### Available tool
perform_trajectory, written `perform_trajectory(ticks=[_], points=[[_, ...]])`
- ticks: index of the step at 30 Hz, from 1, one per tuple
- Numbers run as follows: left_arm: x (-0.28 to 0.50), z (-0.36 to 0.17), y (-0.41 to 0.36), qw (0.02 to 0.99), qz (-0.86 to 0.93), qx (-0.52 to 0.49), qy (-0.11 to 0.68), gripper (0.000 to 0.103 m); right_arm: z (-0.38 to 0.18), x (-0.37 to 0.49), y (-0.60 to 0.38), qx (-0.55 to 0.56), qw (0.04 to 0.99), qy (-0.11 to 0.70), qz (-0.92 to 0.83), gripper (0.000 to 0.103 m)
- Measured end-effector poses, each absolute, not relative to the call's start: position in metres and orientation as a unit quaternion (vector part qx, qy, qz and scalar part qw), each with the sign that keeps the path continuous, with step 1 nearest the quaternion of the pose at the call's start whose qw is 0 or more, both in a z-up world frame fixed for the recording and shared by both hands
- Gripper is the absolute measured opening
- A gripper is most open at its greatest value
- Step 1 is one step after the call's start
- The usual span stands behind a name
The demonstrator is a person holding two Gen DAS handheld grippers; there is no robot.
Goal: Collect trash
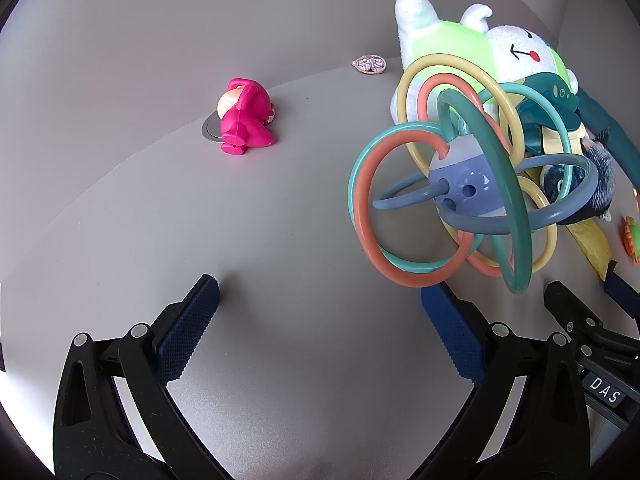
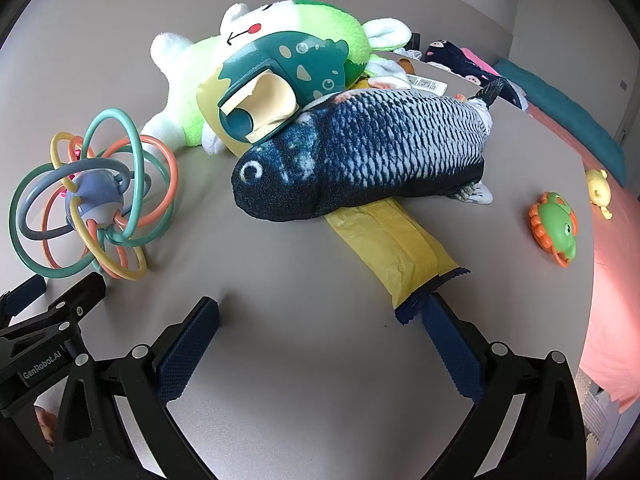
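Right wrist view is showing the trash: a yellow wrapper [image 2: 396, 248] lying flat on the grey table [image 2: 300, 340], its far end tucked under a plush fish [image 2: 360, 160], its dark serrated near end just beside the right gripper [image 2: 326, 312]'s outer finger; touching or not, I cannot tell. That gripper is hanging wide open over bare tabletop with nothing between its fingers. Behind the fish, a teal dinosaur toy [image 2: 296, 76] is leaning on a green and white plush animal [image 2: 320, 28]. A ring rattle [image 2: 92, 196] is sitting off to the left, a small green and orange toy [image 2: 554, 228] to the right. Past the table edge, pink and teal fabric is showing.

Over on the left wrist view, the left gripper [image 1: 320, 300] is also spread wide and holding nothing, angled down at the table. A pink figure [image 1: 246, 122] is lying on a round metal disc [image 1: 210, 128] set in the surface, well apart from the pile.
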State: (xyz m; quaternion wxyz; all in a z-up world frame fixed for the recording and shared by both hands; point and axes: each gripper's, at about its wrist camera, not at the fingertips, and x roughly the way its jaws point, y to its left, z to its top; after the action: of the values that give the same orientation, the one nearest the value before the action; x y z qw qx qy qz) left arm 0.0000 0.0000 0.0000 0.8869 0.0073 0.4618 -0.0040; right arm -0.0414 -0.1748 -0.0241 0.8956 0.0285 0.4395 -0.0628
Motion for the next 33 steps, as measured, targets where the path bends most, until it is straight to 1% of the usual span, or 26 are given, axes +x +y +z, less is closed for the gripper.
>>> perform_trajectory(ticks=[33], points=[[0.0000, 0.0000, 0.0000, 0.887, -0.004, 0.007, 0.462, 0.097, -0.0241, -0.0413, -0.1747, 0.029, 0.895, 0.440, -0.063, 0.101]])
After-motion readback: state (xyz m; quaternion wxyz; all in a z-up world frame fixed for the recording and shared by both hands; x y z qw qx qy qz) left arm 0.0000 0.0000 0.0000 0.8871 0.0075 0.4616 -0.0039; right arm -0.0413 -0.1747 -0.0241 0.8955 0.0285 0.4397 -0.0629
